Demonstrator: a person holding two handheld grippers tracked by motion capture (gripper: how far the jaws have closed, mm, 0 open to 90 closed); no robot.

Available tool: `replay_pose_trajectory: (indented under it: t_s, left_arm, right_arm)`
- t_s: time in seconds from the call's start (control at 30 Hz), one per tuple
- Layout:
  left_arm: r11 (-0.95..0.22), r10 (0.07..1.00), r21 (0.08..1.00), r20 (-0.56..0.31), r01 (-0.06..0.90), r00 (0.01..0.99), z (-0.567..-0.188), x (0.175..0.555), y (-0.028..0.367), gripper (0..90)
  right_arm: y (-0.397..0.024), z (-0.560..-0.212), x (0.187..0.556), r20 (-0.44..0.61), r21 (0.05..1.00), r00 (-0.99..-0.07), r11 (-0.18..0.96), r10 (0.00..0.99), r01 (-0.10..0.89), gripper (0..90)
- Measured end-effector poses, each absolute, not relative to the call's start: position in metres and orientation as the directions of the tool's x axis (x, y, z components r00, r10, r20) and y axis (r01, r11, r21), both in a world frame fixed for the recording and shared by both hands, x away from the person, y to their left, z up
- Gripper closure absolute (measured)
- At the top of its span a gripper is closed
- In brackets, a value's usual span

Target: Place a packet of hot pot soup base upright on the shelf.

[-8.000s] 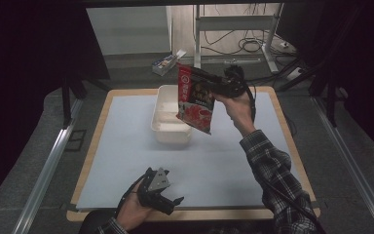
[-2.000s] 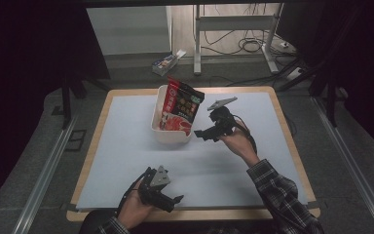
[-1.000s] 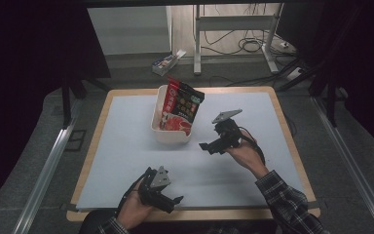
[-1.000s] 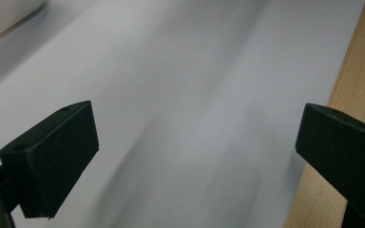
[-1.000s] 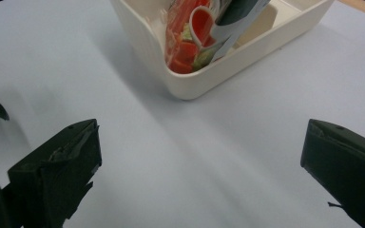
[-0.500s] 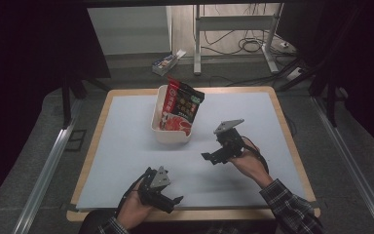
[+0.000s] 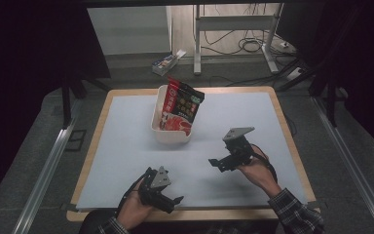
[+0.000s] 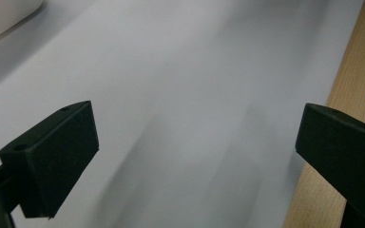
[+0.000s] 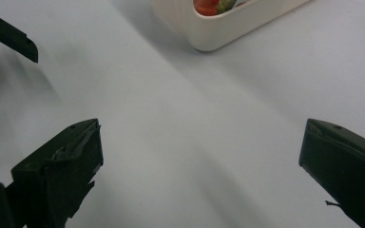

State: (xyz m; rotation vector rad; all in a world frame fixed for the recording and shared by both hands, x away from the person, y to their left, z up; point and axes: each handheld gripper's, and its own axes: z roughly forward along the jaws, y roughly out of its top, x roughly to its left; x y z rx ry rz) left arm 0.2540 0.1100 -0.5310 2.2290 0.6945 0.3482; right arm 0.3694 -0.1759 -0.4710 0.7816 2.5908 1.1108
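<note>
One red snack pouch (image 7: 180, 106) stands in one white tub (image 7: 169, 132). Its long axis runs bottom to top: the lower end sits inside the tub, the top end rises above the rim and leans toward the far right of the table (image 7: 126, 146). The printed face looks toward the person.

Two claws are in view, one per hand. The right claw (image 7: 219, 165) is held above the pale table sheet, nearer the person than the tub and off to the tub's right, well apart from it. Its jaws point left, toward the left claw's side. In the right gripper view the right claw (image 9: 199, 166) has its jaws spread wide with only bare sheet between them; it grips nothing. The white tub (image 9: 228, 23) lies ahead of the jaws at the top of that view, with a bit of the pouch's red print inside.

The left claw (image 7: 173, 202) rests at the near edge of the table, well short of the tub. In the left gripper view the left claw (image 8: 195, 152) is also wide open and empty, over the sheet beside the wooden table edge (image 8: 332, 95).

One small box (image 7: 166, 62) lies on the floor beyond the table.
</note>
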Motion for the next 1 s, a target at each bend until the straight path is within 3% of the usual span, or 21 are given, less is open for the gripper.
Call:
replay_pose_trajectory:
  t_s: [1.0]
  left_arm:
    - [-0.568, 0.57, 0.743, 0.045, 0.353, 0.821, -0.53, 0.252, 0.108, 0.3]
  right_arm:
    - [-0.236, -0.479, 0.34, -0.033, 0.758, -0.785, 0.528, 0.619, 0.384, 0.3]
